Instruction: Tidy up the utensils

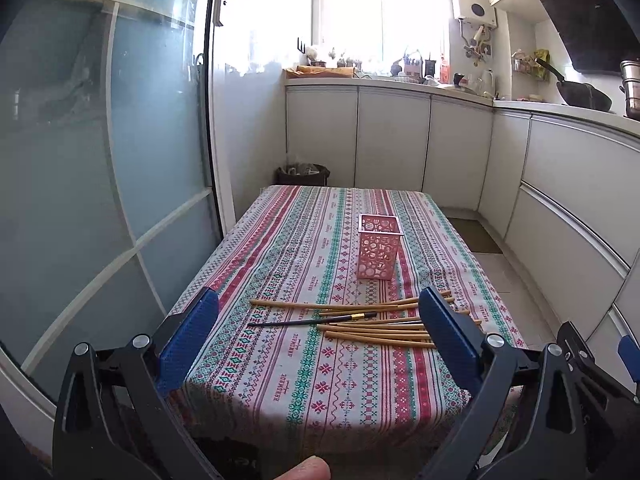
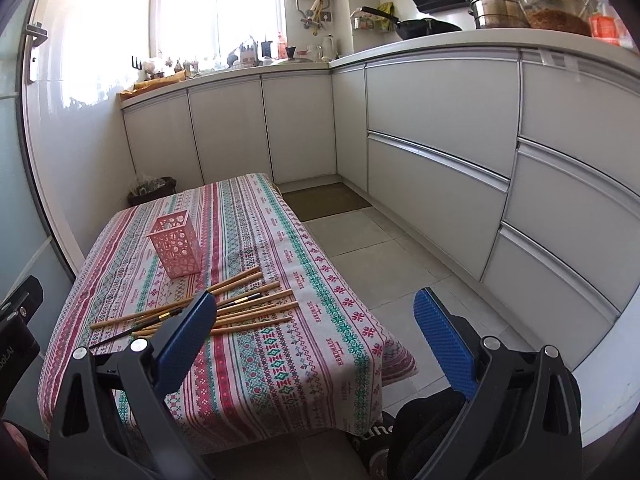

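Several wooden chopsticks [image 1: 376, 326] lie loose on the patterned tablecloth [image 1: 304, 360], with one dark chopstick [image 1: 312, 321] among them. A pink perforated holder [image 1: 379, 247] stands upright behind them, and nothing shows above its rim. The chopsticks [image 2: 240, 304] and holder [image 2: 176, 245] also show in the right wrist view. My left gripper [image 1: 320, 312] is open and empty, held above the near end of the table. My right gripper [image 2: 316, 312] is open and empty, at the table's right side, with one of its fingers [image 2: 188, 328] over the chopstick pile.
A frosted glass door [image 1: 100, 160] runs along the left. White kitchen cabinets [image 2: 440, 128] line the back and right. A dark bin [image 1: 303, 175] stands behind the table. Tiled floor [image 2: 380, 248] lies to the table's right.
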Motion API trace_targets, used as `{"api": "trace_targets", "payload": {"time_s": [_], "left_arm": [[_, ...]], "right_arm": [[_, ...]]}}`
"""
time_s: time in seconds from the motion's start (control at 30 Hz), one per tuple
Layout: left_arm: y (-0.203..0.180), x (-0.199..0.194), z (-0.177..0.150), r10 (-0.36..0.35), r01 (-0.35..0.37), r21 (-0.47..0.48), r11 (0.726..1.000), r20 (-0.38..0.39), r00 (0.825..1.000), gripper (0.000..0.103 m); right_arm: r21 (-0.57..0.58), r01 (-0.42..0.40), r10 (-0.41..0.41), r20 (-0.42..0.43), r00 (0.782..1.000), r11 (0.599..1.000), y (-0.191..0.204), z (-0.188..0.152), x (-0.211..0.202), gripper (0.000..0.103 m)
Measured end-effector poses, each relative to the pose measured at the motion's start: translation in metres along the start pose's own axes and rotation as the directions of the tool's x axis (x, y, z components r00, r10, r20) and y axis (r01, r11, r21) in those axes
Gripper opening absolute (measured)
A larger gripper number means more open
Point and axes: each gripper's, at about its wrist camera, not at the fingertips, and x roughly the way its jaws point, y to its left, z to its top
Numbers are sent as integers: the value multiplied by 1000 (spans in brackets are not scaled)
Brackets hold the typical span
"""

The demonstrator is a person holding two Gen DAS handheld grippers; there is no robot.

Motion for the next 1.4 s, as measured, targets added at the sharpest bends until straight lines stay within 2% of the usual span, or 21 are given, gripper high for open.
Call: {"api": "trace_targets", "payload": {"time_s": [1.0, 1.07, 1.13, 1.23, 1.3, 1.33, 1.4], "left_arm": [[-1, 3, -2, 7, -7, 14, 1000, -17, 1000, 96], [-3, 7, 0, -1, 1, 24, 1000, -29, 1000, 96], [-7, 16, 5, -36, 39, 42, 998, -60, 998, 96], [-18, 38, 15, -102, 118, 120, 986, -138, 985, 96], [-33, 58, 20, -162, 204, 199, 958, -210, 964, 96], [-42, 68, 22, -193, 258, 250, 933, -258, 947, 96], [-63, 88, 21, -249, 371, 335, 866, -355, 901, 96]], "right_arm": [[12, -14, 15, -19, 1000, 1000, -1, -2, 5, 96], [22, -18, 19, -27, 999, 1000, -3, 0, 9, 96], [43, -23, 25, -49, 999, 999, -7, 2, 15, 96], [102, -13, 21, -78, 997, 995, -22, 8, 29, 96], [148, 4, 10, -94, 996, 989, -35, 14, 40, 96], [172, 11, 6, -103, 995, 985, -42, 18, 46, 96], [203, 18, 9, -130, 992, 979, -52, 25, 59, 96]]}}
